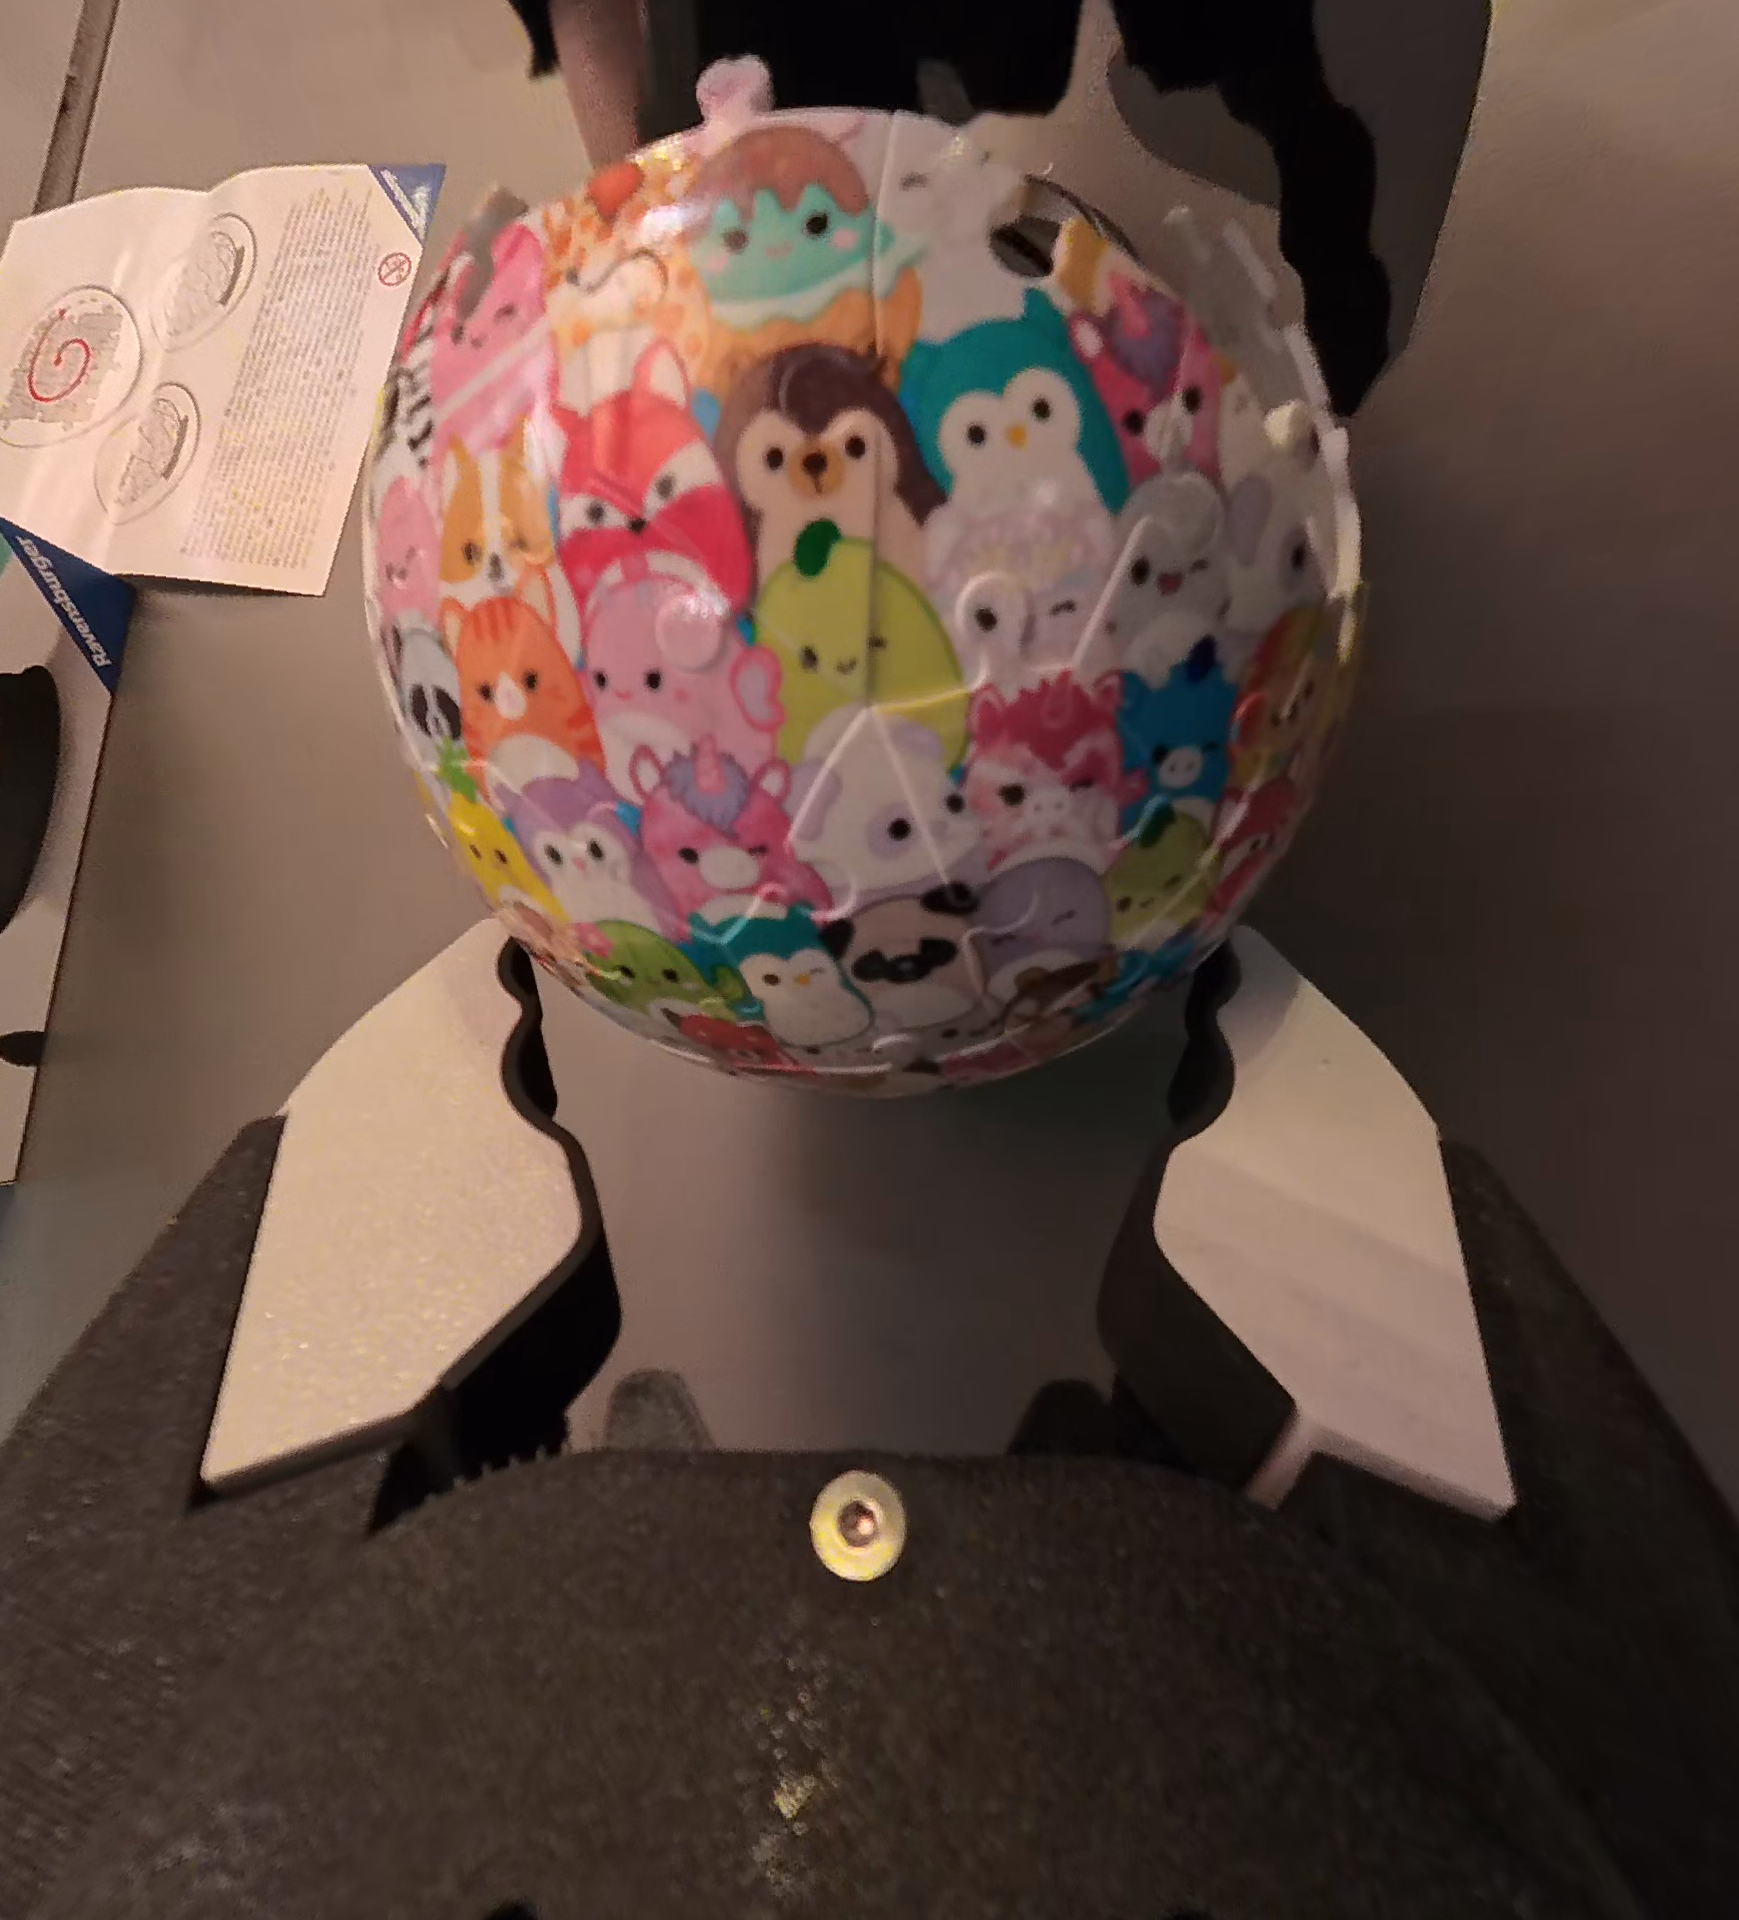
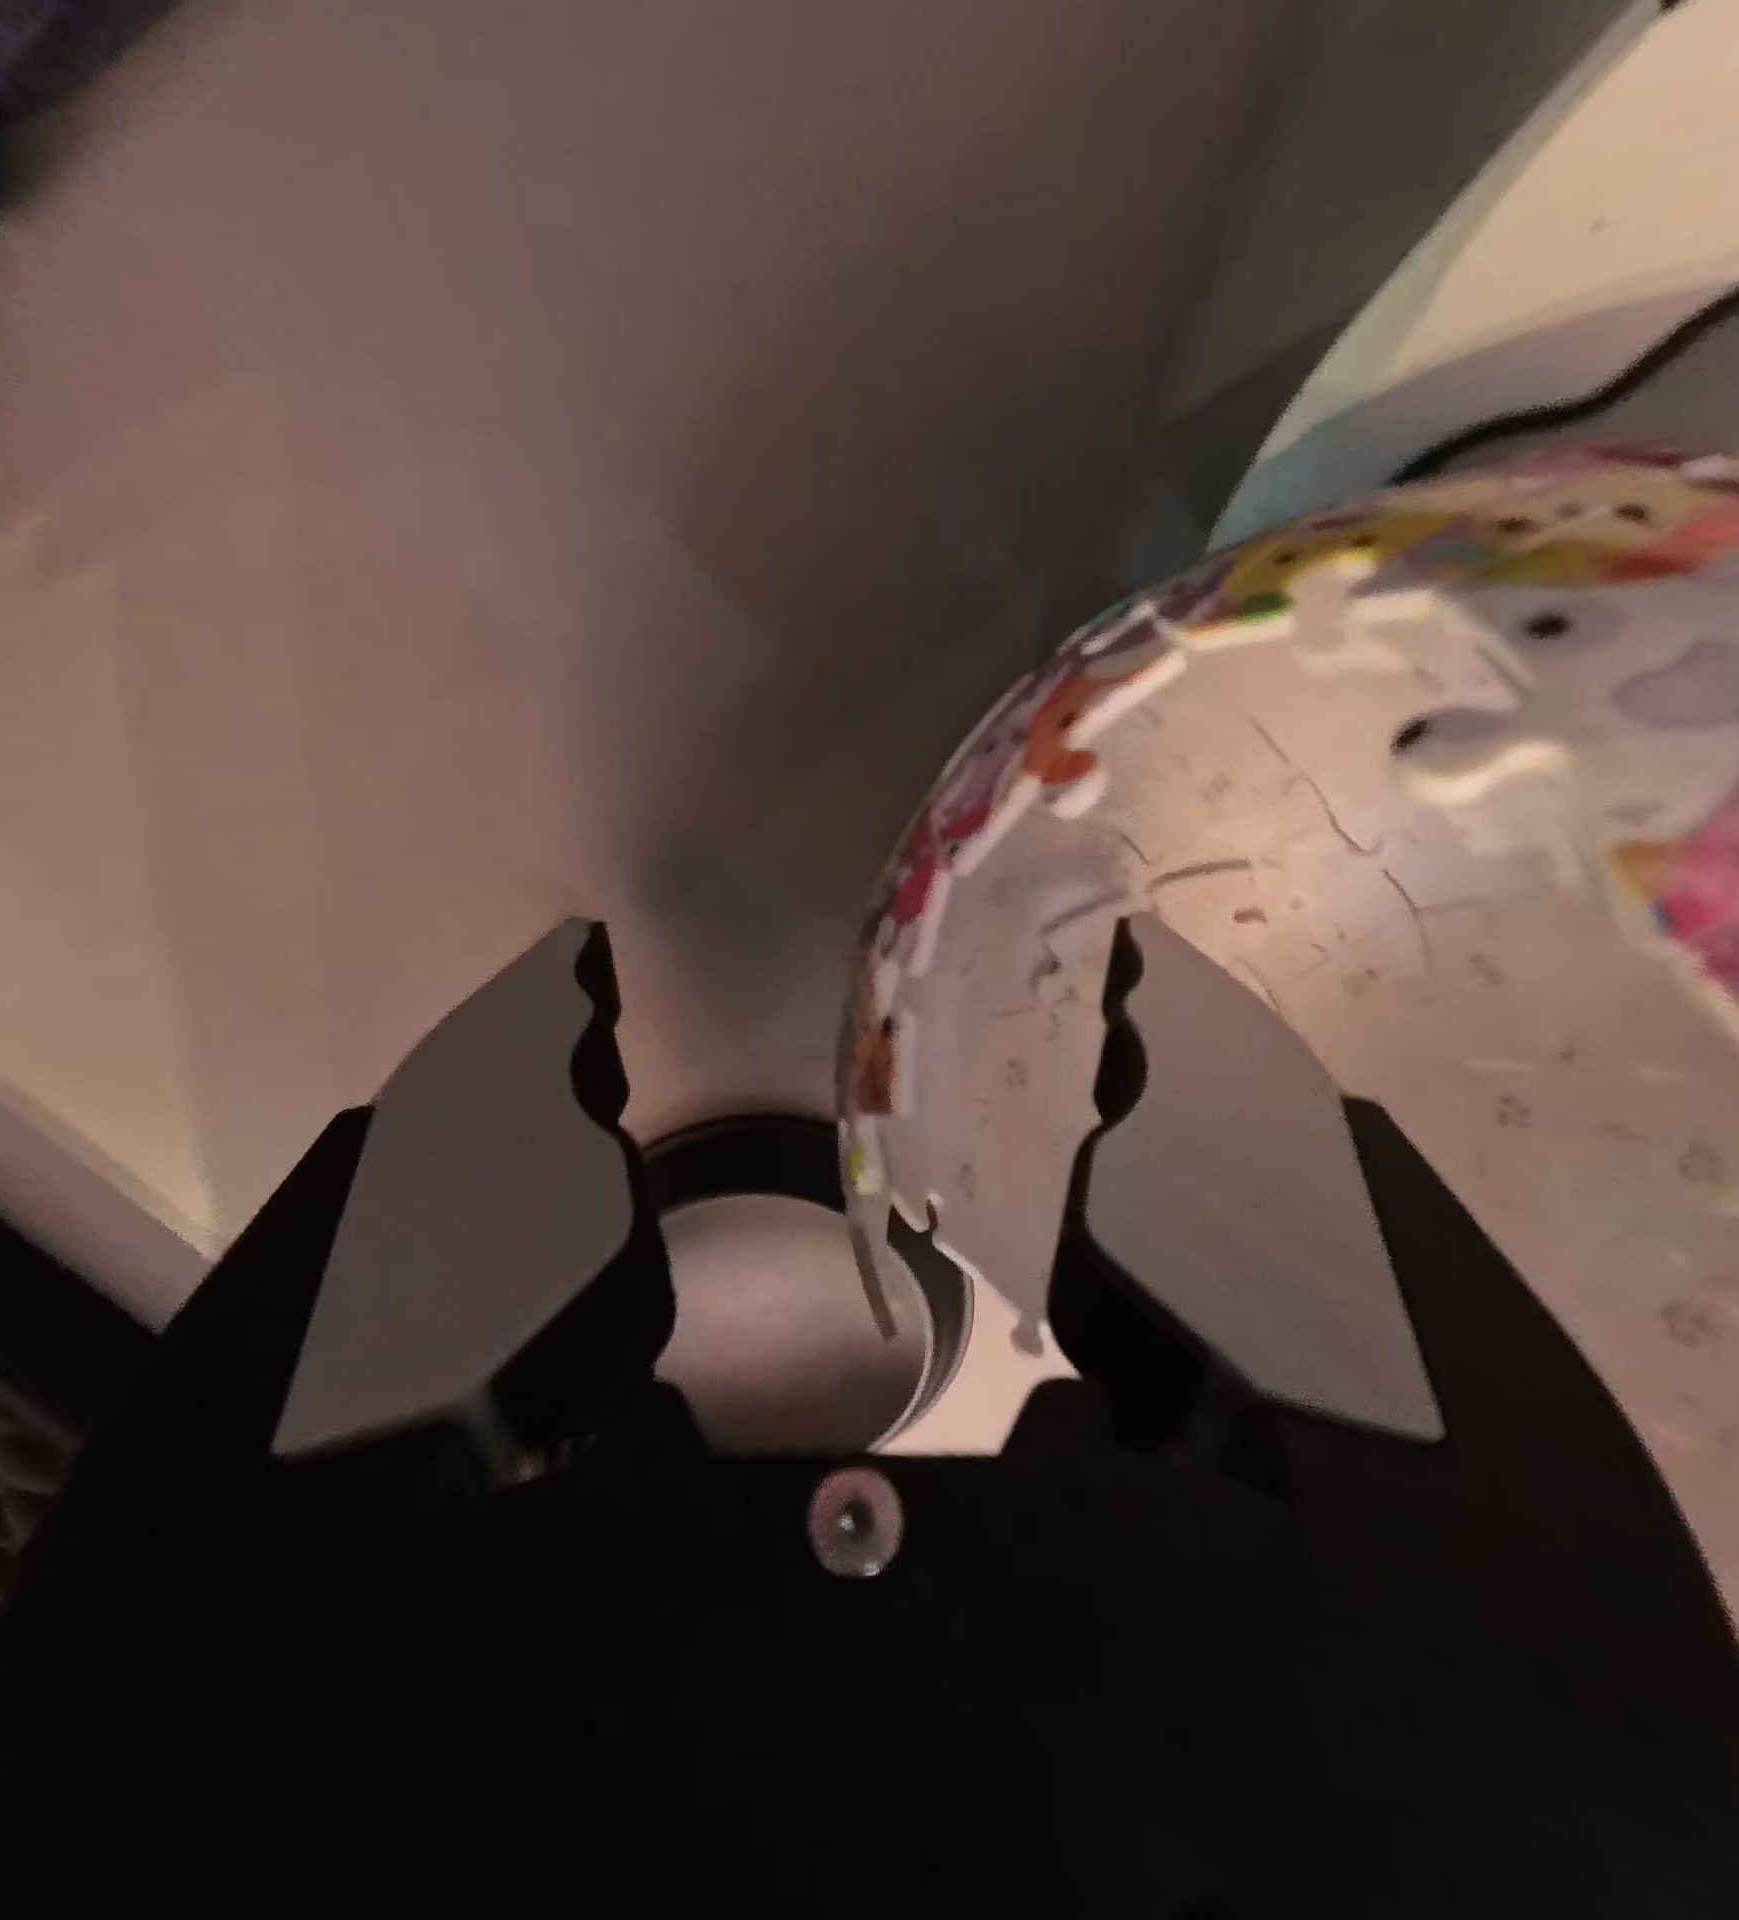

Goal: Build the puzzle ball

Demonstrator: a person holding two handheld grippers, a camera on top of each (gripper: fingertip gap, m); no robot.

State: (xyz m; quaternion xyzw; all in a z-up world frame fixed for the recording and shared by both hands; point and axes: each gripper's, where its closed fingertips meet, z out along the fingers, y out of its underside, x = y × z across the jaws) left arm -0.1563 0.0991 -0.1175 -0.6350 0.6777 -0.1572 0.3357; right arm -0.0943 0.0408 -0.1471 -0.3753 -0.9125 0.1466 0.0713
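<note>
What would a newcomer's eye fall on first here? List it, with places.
First, the bright puzzle ball covered in cartoon animals, mid-frame in the left wrist view, gripped at its lower sides by the left claw. Next, its unfinished shell in the right wrist view, pale inside showing, with the right claw open astride the jagged rim. Last, the folded instruction sheet lying at left.

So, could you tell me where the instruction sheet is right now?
The instruction sheet lies in the left wrist view's upper left, left of the puzzle ball, above the box.
</note>
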